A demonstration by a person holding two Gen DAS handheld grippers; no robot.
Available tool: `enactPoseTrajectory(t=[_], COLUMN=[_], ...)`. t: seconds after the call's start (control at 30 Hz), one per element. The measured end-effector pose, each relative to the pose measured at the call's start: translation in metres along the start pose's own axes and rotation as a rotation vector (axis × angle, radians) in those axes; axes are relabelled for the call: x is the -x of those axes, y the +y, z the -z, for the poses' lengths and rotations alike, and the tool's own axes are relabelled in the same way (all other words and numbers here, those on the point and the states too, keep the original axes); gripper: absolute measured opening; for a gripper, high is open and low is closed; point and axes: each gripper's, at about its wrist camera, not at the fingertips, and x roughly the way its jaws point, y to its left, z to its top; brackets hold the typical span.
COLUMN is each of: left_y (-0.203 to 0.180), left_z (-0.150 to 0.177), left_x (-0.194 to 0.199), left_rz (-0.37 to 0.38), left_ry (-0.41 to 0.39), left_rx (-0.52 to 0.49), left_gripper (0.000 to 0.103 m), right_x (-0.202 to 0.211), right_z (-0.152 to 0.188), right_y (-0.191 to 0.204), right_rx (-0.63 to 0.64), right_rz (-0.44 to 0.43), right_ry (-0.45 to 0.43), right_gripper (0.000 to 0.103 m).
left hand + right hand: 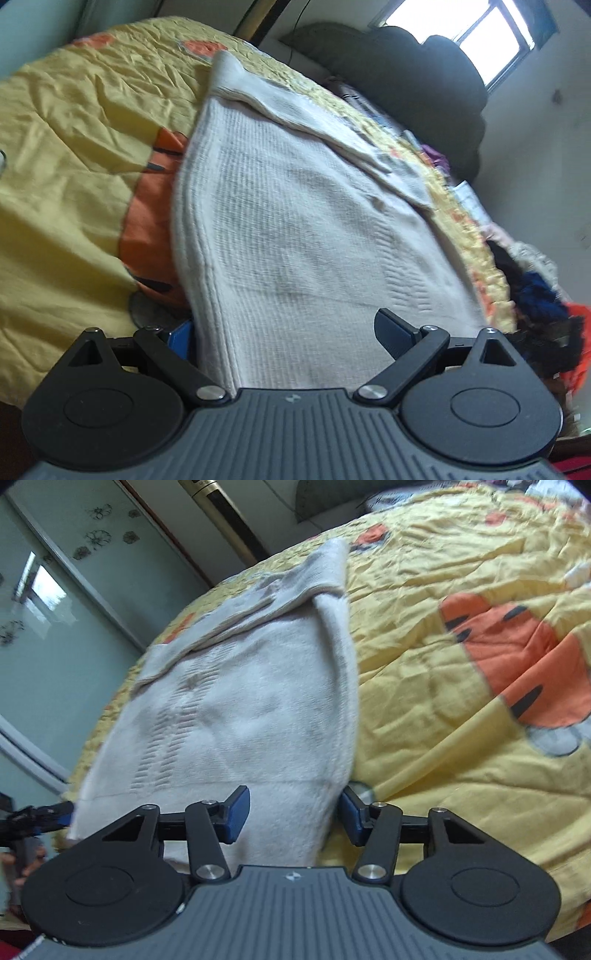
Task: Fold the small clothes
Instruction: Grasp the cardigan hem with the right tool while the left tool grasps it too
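Observation:
A white knitted garment (pixel 295 221) lies flat on a yellow bedspread (pixel 74 166) with orange tiger prints; a sleeve is folded across its far end. My left gripper (pixel 286 332) is open wide over the garment's near hem. Its right finger (pixel 395 332) rests on the cloth and its left finger is half hidden at the cloth's edge. In the right wrist view the same garment (pixel 240 701) runs down between the pads of my right gripper (pixel 293 812). That gripper stands partly open around the hem's corner without pinching it. The left gripper (pixel 51 816) shows at the hem's other corner.
A heap of mixed clothes (pixel 535 295) lies along the bed's right side, under a dark cushion (pixel 406 74) and a window (pixel 461 37). A glass sliding door (pixel 55 627) stands past the bed's left edge. A hand (pixel 22 864) shows low on the left.

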Motion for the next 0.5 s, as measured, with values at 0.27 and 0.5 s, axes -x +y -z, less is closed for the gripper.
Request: enactPoseTrajectory(t=[0.27, 0.5], left_y=[0.000, 0.005], left_z=[0.006, 0.007], left_x=[-0.015, -0.026], left_rz=[0.167, 0.106], left_ry=[0.047, 0.100], left_rx=[0.067, 0.112], left_gripper=[0.071, 0.010], right_x=[-0.033, -0.064], right_z=[0.008, 0.007], right_y=[0.017, 0.041], right_rx=[-0.067, -0.031], right_rz=[-0.202, -0.227], right_ry=[0.097, 0.142], right_gripper=[0.041, 0.016])
